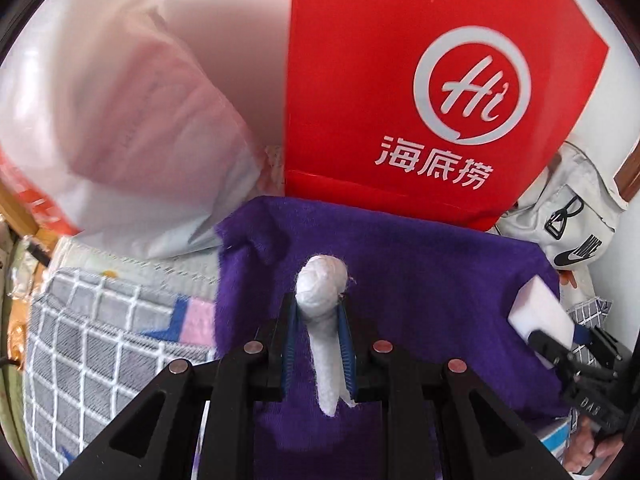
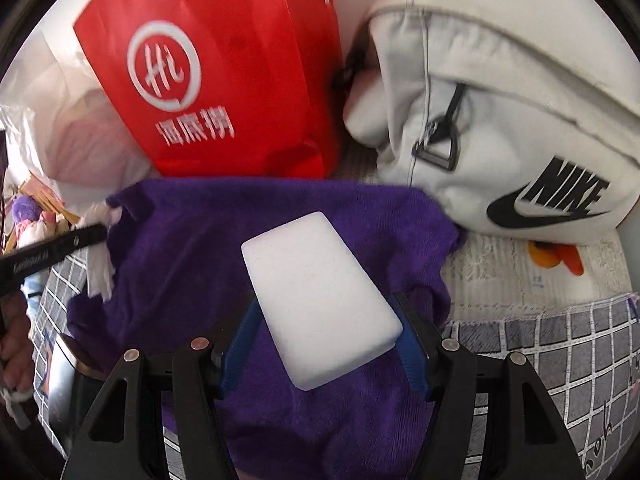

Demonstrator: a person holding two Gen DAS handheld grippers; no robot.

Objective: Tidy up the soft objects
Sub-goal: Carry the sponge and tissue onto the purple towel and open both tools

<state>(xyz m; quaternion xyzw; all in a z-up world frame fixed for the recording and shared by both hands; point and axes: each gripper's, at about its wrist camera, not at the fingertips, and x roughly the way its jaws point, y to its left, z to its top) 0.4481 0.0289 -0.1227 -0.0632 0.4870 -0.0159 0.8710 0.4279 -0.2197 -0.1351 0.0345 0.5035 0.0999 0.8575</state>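
Note:
My left gripper (image 1: 318,308) is shut on a white rolled cloth bundle (image 1: 321,284) with a rounded knot-like head, held above a purple towel (image 1: 420,272). My right gripper (image 2: 326,312) is shut on a white foam sponge block (image 2: 316,292), also above the purple towel (image 2: 200,248). In the left wrist view the right gripper (image 1: 560,344) shows at the right edge with the sponge (image 1: 540,312). In the right wrist view the left gripper (image 2: 52,248) and its white bundle (image 2: 98,252) show at the left.
A red paper bag (image 1: 380,80) stands behind the towel. A white plastic bag (image 1: 120,120) lies to its left. A white Nike bag (image 2: 500,128) lies at the right. A grey checked blanket (image 1: 100,340) covers the surface. An orange item (image 2: 556,258) lies under the Nike bag.

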